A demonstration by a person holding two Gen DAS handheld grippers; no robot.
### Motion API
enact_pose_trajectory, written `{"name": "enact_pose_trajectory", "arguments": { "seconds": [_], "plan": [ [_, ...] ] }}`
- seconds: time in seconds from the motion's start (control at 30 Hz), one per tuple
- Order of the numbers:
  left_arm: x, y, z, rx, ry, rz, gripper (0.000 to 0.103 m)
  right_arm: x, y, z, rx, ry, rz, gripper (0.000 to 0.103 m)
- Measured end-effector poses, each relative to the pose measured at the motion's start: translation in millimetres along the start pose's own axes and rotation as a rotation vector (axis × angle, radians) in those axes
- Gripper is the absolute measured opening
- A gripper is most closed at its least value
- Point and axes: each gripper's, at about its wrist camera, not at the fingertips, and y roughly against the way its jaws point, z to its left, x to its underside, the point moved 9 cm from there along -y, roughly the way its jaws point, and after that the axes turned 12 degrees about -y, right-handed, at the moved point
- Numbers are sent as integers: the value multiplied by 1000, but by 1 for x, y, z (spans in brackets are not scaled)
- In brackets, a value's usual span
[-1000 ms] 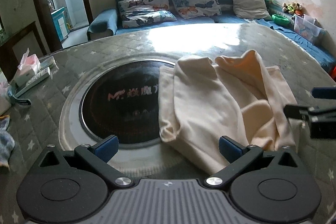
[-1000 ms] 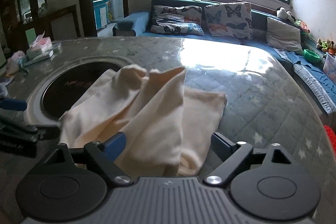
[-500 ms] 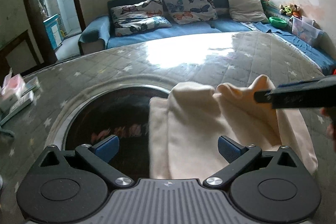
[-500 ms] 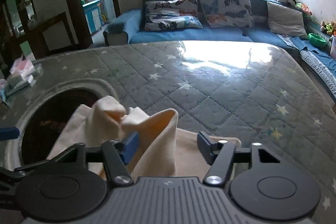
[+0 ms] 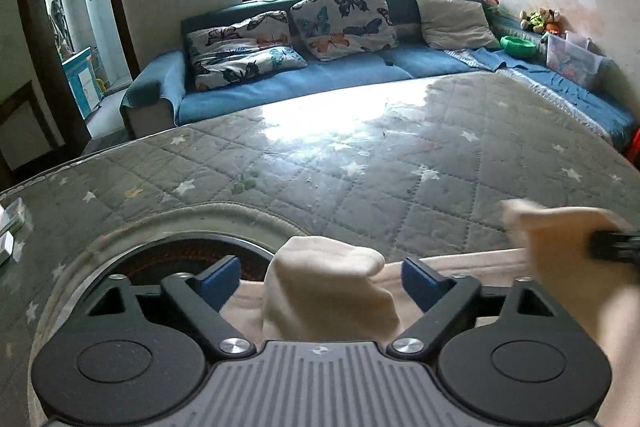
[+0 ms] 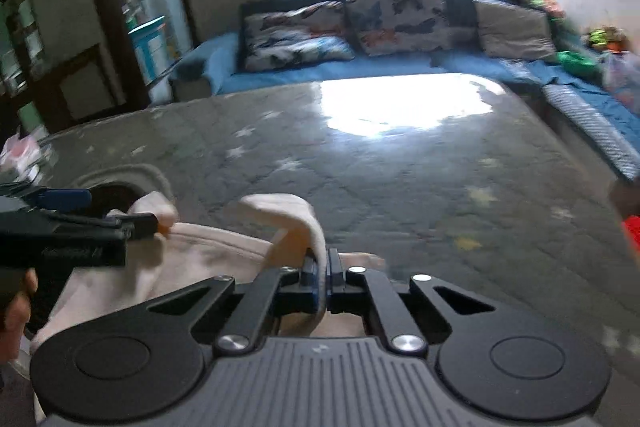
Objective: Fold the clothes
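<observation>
A cream garment [image 5: 332, 287] lies on the grey quilted table [image 5: 360, 163], partly over a dark round inset [image 5: 192, 251]. My left gripper [image 5: 320, 277] is open, its blue pads on either side of a raised fold of the garment. My right gripper [image 6: 323, 279] is shut on another fold of the cream garment [image 6: 292, 223] and holds it up off the table. In the right wrist view the left gripper [image 6: 72, 227] shows at the left, over the cloth. In the left wrist view the right gripper [image 5: 616, 247] shows at the right edge, blurred.
A blue sofa [image 5: 320, 75] with butterfly cushions [image 5: 344, 19] stands behind the table. A clear plastic box [image 5: 576, 59] and toys sit at the far right. A tissue pack [image 6: 20, 155] lies on the table's left side. A doorway [image 5: 76, 39] is at left.
Both grippers moved forward and down to the garment. The right gripper closed on a fold and lifted it. The left gripper came around another fold, still open.
</observation>
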Motion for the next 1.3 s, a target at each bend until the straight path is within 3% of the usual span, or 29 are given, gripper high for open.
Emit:
{"name": "enact_pose_trajectory", "arguments": {
  "seconds": [0.07,0.2,0.3,0.47,0.6,0.8,0.93,1.13,1.3],
  "plan": [
    [2,-7,1,-14,-4,14,76,0,15,-16,13,-44,-21,3],
    [7,-12,1,14,8,25,27,10,40,-48,55,-90,-52,3],
    [7,-5,2,1,5,0,11,19,52,-67,90,-122,-66,3],
    [6,35,27,-16,69,-76,9,30,71,-97,124,-197,-91,3],
    [13,85,68,-54,150,-142,9,40,88,-117,150,-226,-111,3],
    [54,161,136,-159,240,-192,9,53,107,-137,170,-259,-127,3],
    [104,195,168,-226,281,-146,9,61,117,-142,177,-275,-142,3],
    [198,200,197,-306,340,23,7,83,123,-147,203,-255,-107,4],
    [237,197,201,-299,373,105,6,107,126,-162,264,-259,-44,12]
  ]
}}
